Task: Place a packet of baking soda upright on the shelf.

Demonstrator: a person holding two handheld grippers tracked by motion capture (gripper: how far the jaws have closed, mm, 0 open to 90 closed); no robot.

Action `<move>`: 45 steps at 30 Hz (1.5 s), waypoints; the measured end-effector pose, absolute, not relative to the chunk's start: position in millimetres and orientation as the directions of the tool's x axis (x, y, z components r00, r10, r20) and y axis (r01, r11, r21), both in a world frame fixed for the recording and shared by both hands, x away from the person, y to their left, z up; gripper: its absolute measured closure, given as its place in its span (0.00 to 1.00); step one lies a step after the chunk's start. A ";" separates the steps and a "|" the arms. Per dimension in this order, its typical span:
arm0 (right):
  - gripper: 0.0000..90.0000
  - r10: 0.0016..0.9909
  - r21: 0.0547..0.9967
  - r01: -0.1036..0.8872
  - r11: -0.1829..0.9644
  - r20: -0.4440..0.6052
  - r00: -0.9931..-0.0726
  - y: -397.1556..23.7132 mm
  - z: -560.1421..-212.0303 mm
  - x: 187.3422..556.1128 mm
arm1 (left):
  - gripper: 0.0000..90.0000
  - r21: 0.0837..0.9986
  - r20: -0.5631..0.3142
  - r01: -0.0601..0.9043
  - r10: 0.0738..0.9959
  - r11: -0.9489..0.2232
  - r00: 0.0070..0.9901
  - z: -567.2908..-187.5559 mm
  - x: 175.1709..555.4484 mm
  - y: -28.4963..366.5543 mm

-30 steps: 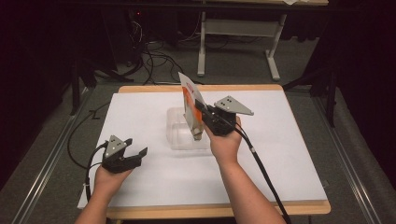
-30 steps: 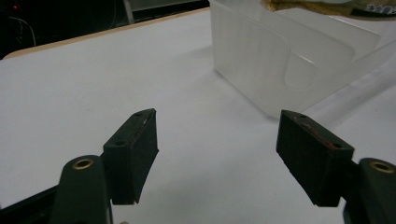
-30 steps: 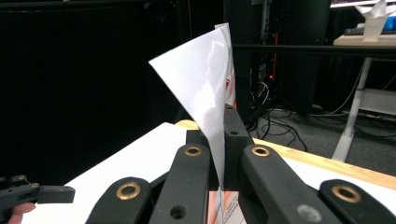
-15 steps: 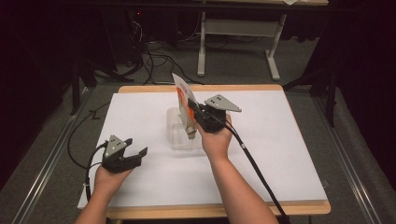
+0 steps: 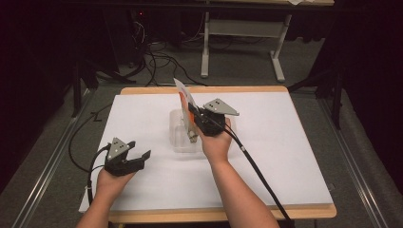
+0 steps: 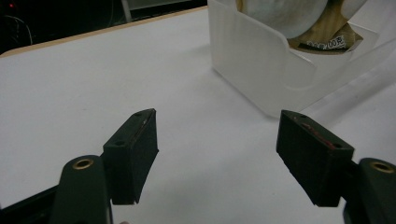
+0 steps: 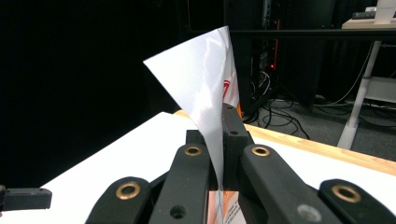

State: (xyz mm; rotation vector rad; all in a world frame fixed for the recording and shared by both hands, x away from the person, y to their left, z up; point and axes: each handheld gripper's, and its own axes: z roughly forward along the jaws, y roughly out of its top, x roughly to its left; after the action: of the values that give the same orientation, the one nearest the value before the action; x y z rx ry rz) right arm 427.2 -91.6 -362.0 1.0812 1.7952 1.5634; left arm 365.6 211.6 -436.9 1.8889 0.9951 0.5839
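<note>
Packet (image 5: pixel 183 97), white w/ orange print, sits pinched in the right gripper (image 5: pixel 192 124) above the clear bin (image 5: pixel 177 137), which stands near the counter's (image 5: pixel 294 156) middle, a bit toward the far edge. Right gripper view: jaws closed tight on the packet (image 7: pixel 205 88), its glossy white face rising from between them; orange print peeks out at the right and below. Bin holds other stuff: left gripper view shows a white rounded item (image 6: pixel 285 16) and a brown wrapper (image 6: pixel 329 35) w/ a printed label inside the bin (image 6: pixel 252 56), label partly readable, rest cut off at the top edge of that view. These contents lie right under the held packet, so the bin isn't free inside.

Left gripper (image 5: pixel 135 159) rests near the counter's near-left corner, well apart from the bin, jaws spread wide w/ nothing between them; bare white counter (image 6: pixel 93 84) shows between the pads. Cables trail from both grippers, the right one running off the near edge.

Beyond the far edge: dark floor w/ tangled cables (image 5: pixel 157 57) and a white desk frame (image 5: pixel 237 33).

Hard to tell: packet's lower end, hidden behind the right gripper and the hand (image 5: pixel 216 142) in the high view, so whether it touches the bin or its contents is unclear. Bin walls are see-through and faint against the white counter.
</note>
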 end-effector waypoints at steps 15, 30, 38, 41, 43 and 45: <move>1.00 0.826 0.972 0.234 0.003 0.129 -0.549 -87.7 -377.2 429.2 | 0.33 0.874 -0.002 0.403 0.825 -0.273 0.564 -437.3 366.0 211.6; 1.00 0.821 0.967 0.257 0.002 0.144 -0.552 -92.0 -382.8 426.3 | 0.33 0.871 -0.001 0.406 0.824 -0.278 0.567 -437.8 366.5 211.0; 1.00 0.824 0.963 0.269 0.023 0.134 -0.551 -90.4 -387.9 424.5 | 0.33 0.872 -0.004 0.405 0.824 -0.275 0.567 -437.8 366.3 210.8; 1.00 0.824 0.961 0.274 0.036 0.127 -0.552 -89.5 -390.4 424.1 | 0.33 0.871 -0.001 0.406 0.823 -0.278 0.568 -437.8 366.6 211.2; 1.00 0.822 0.960 0.277 0.035 0.130 -0.554 -88.2 -392.2 423.1 | 0.33 0.872 -0.004 0.406 0.824 -0.275 0.567 -437.8 366.6 211.1; 1.00 0.820 0.962 0.271 0.038 0.125 -0.559 -87.5 -393.4 422.7 | 0.33 0.870 -0.001 0.406 0.823 -0.279 0.568 -437.8 366.6 211.2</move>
State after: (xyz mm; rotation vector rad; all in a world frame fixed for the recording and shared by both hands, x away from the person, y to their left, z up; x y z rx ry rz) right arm 422.7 -87.5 -393.4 1.0986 1.8541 1.5446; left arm 366.6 211.2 -437.8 1.8939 0.9946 0.5788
